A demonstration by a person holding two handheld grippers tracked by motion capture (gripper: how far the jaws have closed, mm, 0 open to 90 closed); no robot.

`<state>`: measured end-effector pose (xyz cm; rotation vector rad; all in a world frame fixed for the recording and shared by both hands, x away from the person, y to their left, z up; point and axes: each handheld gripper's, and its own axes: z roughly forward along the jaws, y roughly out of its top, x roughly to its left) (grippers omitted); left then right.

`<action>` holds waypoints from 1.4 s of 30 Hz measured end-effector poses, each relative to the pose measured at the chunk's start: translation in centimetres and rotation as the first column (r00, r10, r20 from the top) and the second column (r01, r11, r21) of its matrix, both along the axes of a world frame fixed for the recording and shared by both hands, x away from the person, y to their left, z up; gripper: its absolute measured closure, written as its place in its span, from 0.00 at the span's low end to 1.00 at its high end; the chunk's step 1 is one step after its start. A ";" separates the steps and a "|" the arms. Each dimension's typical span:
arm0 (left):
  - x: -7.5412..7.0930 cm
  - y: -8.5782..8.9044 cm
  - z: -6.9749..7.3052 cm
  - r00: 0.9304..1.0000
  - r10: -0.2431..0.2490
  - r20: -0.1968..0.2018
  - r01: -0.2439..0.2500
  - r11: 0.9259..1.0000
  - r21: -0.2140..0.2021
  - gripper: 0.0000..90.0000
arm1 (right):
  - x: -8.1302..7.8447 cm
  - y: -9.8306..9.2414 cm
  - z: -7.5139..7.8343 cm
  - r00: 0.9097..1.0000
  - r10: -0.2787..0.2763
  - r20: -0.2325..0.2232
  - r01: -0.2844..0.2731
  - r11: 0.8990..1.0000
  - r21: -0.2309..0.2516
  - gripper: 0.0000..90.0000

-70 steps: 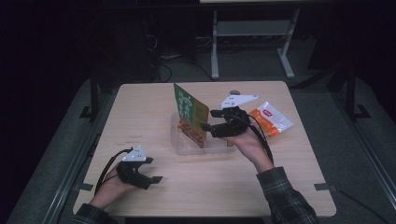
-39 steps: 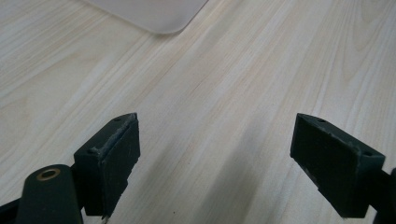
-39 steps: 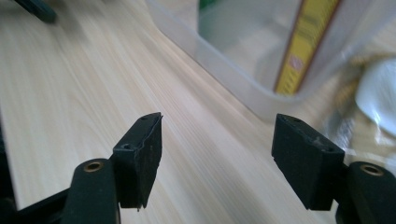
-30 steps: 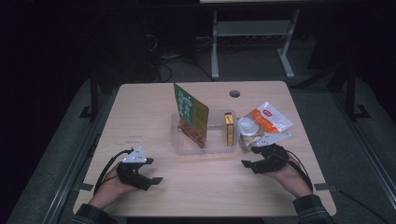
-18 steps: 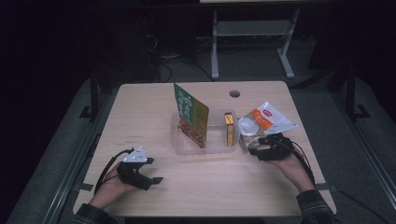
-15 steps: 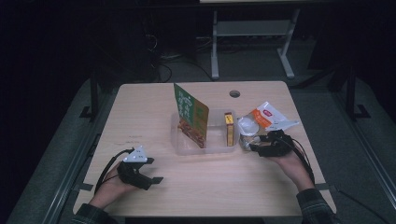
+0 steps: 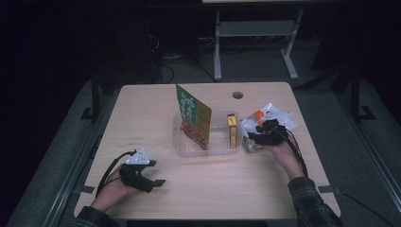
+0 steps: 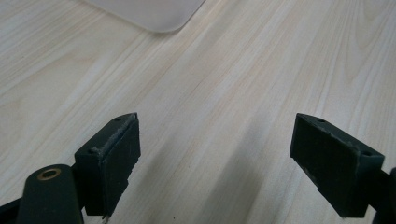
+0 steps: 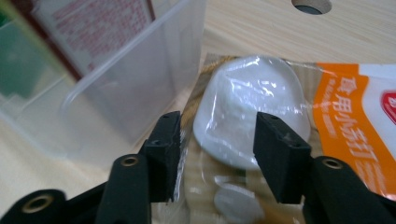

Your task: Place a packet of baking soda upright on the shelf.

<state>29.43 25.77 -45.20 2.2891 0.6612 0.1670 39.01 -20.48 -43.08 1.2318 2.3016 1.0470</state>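
My right claw (image 9: 215,154) has been closing around the white bun packet (image 9: 247,116), not squeezing yet, so I'd pinch softly and lift it left into the clear box (image 7: 222,146).

Your jaws are black. The bag (image 9: 252,126) is clear with white powder, its neighbour pack (image 9: 355,107) orange and white. Upper left, the tub (image 9: 140,70) is clear; the table (image 8: 243,93) pale woodgrain.
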 end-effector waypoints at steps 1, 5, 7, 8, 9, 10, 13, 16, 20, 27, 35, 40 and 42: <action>0.0 0.0 0.0 1.000 0.000 -0.002 0.000 1.000 0.002 0.17 | 0.3 0.1 -0.2 1.000 -0.004 0.010 0.004 1.000 -0.001 0.60; 0.0 0.0 0.0 1.000 0.000 -0.002 0.000 1.000 -0.001 0.17 | 1.3 0.6 -0.8 1.000 0.002 0.002 -0.002 1.000 -0.013 0.63; 0.0 0.0 0.0 1.000 -0.001 -0.003 0.001 1.000 0.000 0.17 | 1.7 1.0 -0.9 1.000 0.006 0.001 -0.006 1.000 -0.009 0.63; 0.0 0.0 0.0 1.000 0.000 -0.003 0.000 1.000 -0.002 0.17 | 1.8 1.3 -1.0 1.000 0.008 -0.002 -0.008 1.000 -0.025 0.65; -0.1 0.0 0.0 1.000 -0.001 -0.003 0.001 1.000 -0.003 0.17 | 2.0 1.6 -1.1 1.000 0.016 0.004 -0.016 0.999 -0.036 0.66; -0.1 0.0 0.0 1.000 -0.002 -0.002 0.002 1.000 -0.004 0.17 | 2.1 1.8 -1.3 1.000 0.019 -0.008 -0.020 0.999 -0.042 0.67; -0.1 0.0 0.0 1.000 -0.001 -0.004 0.001 1.000 -0.003 0.17 | 2.4 2.3 -1.8 1.000 0.018 -0.002 -0.018 0.997 -0.081 0.70; -0.1 0.0 0.0 1.000 -0.003 -0.004 0.003 1.000 -0.003 0.17 | 2.5 2.1 -1.8 1.000 0.021 -0.011 -0.022 0.997 -0.075 0.72; -0.1 0.1 0.1 1.000 -0.005 0.000 0.005 1.000 -0.005 0.17 | 2.3 1.9 -1.6 0.999 0.032 -0.024 -0.034 0.996 -0.084 0.78; -0.1 0.1 0.0 1.000 -0.002 -0.007 0.002 1.000 -0.010 0.17 | 1.5 0.9 -1.0 0.996 0.061 -0.058 -0.066 0.994 -0.085 0.96; -0.1 0.2 0.1 1.000 -0.007 -0.006 0.007 1.000 0.002 0.17 | 0.7 -0.2 -0.6 0.994 0.042 -0.103 -0.054 0.991 -0.118 1.00; -0.1 0.2 0.1 1.000 -0.007 -0.003 0.007 1.000 0.002 0.17 | -0.4 -1.1 -0.3 0.990 0.051 -0.133 -0.069 0.988 -0.140 1.00; -0.1 0.1 0.1 1.000 0.000 -0.006 -0.001 1.000 -0.008 0.17 | -1.0 -1.8 -0.3 0.988 0.070 -0.135 -0.089 0.986 -0.141 1.00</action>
